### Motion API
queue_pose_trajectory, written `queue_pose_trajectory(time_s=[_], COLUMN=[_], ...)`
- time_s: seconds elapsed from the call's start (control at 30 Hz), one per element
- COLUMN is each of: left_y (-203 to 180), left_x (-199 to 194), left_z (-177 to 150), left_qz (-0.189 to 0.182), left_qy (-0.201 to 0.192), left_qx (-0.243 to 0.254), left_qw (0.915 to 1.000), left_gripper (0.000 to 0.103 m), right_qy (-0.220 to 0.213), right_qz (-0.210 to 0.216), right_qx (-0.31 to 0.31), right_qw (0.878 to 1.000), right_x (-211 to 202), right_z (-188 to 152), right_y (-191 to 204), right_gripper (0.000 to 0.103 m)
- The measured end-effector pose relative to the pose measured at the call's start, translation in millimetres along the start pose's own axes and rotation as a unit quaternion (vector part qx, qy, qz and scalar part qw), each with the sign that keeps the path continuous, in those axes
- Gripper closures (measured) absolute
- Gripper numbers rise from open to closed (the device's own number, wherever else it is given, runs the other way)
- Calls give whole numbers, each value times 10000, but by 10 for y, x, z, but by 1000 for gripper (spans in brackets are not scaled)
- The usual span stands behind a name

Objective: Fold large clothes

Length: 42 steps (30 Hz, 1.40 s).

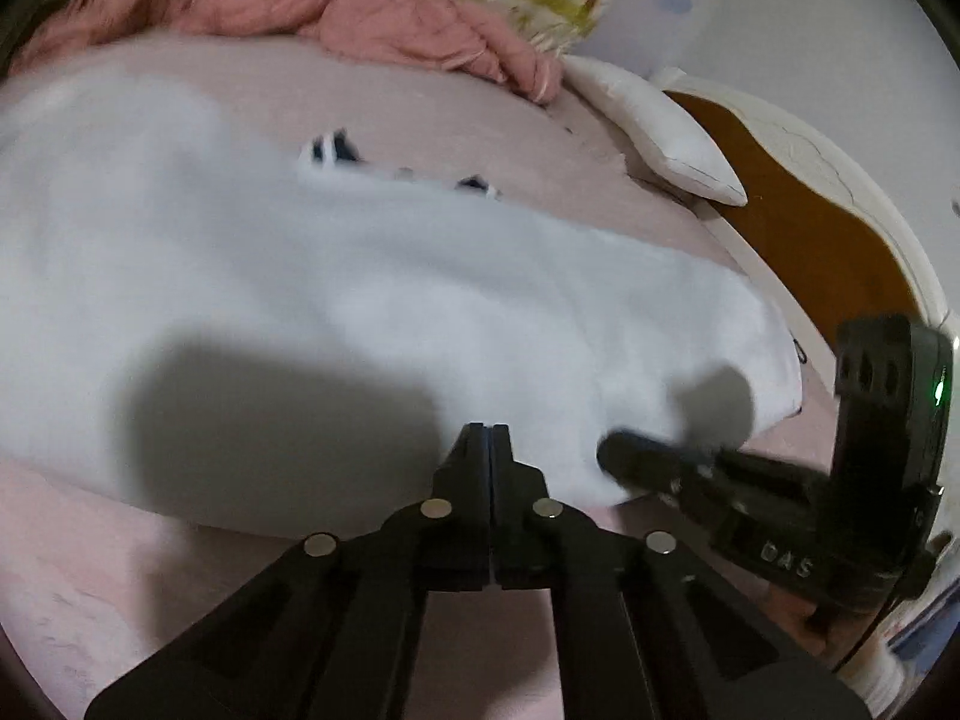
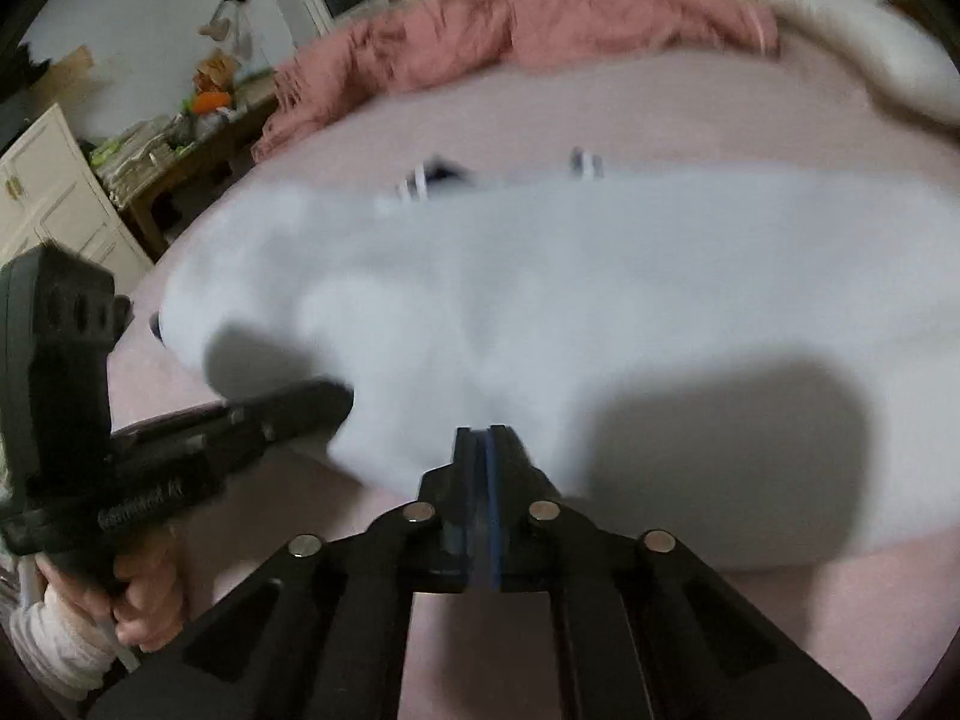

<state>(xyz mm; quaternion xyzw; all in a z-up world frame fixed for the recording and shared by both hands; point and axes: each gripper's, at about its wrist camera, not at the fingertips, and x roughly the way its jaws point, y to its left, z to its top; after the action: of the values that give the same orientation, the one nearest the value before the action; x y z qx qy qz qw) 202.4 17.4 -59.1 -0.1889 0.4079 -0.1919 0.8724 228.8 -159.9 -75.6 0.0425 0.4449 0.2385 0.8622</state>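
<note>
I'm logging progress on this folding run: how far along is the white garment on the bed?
Done: the white garment lies spread on the pink bed sheet; blur hides whether a fold is already in. In hand: the left gripper and right gripper are both shut at its near edge, seemingly pinching the cloth. Left: carrying that edge over and finishing the remaining folds.

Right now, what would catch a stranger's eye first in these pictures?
A big white garment sprawls blurred across the pale pink bed. Two black claws sit at its near edge, the left claw and the right claw, both closed. Behind, a crumpled pink blanket is heaped.
</note>
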Motion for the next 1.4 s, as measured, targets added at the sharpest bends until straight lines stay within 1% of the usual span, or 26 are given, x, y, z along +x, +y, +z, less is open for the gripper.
queue_pose_trajectory(time_s=[0.03,0.1,0.13,0.23,0.3,0.37,0.43,0.5,0.53,0.6,0.67,0.7,0.73,0.77,0.83,0.93,1.03,1.1,1.17,1.27,1.3,1.37,1.4], left_y=[19,22,19,-29,-27,-28,-12,32,58,109,134,139,134,132,131,153,165,164,148,106,99,73,56], left_x=[-10,-5,-8,-22,-34,-56,-65,-53,-56,-54,-45,-45,-46,-49,-49,-56,-61,-56,-63,-87,-91,-105,-114], left_z=[0,-23,-38,-65,-75,-87,-91,-90,-95,-98,-94,-95,-99,-104,-109,-124,-134,-137,-143,-154,-154,-163,-165], left_qz=[-75,-106,-89,4,53,96,79,27,10,-63,-106,-116,-115,-102,-61,-72,-79,-59,-22,9,17,49,83], left_qy=[16,123,107,-50,-88,-132,-144,-143,-150,-154,-142,-140,-145,-155,-173,-178,-174,-169,-174,-254,-255,-271,-288], left_qx=[-59,-133,-115,-10,24,64,46,-37,-104,-225,-298,-307,-303,-293,-289,-338,-356,-343,-297,-161,-135,-58,-5], left_qw=[10000,9998,9998,10000,9999,9998,9999,9999,9998,9996,9994,9994,9994,9994,9994,9992,9992,9993,9994,9995,9996,9996,9996], left_gripper=[100,100,100,100,100,100,100,100,100,100,100,100,100,100,100,100,100,100,100,100,100,99,98], right_qy=[46,177,167,-77,-203,-124,175,456,458,383,350,311,313,346,376,430,438,323,113,-207,-288,-582,-708], right_qz=[173,178,118,-377,-398,-342,-217,-184,-260,-458,-686,-838,-1153,-1262,-1339,-1442,-1429,-1290,-1176,-1240,-1251,-1358,-1427], right_qx=[226,355,353,10,-116,-12,294,610,633,485,489,499,523,637,872,1008,1056,968,811,603,604,752,868], right_qw=[9996,9991,9992,9993,9989,9993,9992,9969,9966,9970,9958,9947,9915,9893,9864,9835,9831,9864,9897,9902,9899,9862,9834], right_x=[-38,-80,-119,-226,-267,-254,-155,55,143,225,300,332,421,516,663,832,843,640,411,-62,-169,-530,-669], right_z=[-31,-65,-85,-57,75,213,322,408,443,528,625,667,752,828,971,1232,1315,1232,1058,657,586,324,228], right_y=[-58,-77,-55,145,251,259,207,166,160,199,187,172,135,77,-41,-144,-166,-98,-10,44,27,-81,-160], right_gripper=[99,100,100,100,100,100,100,100,100,103,103,103,103,103,103,103,103,103,103,103,102,98,91])
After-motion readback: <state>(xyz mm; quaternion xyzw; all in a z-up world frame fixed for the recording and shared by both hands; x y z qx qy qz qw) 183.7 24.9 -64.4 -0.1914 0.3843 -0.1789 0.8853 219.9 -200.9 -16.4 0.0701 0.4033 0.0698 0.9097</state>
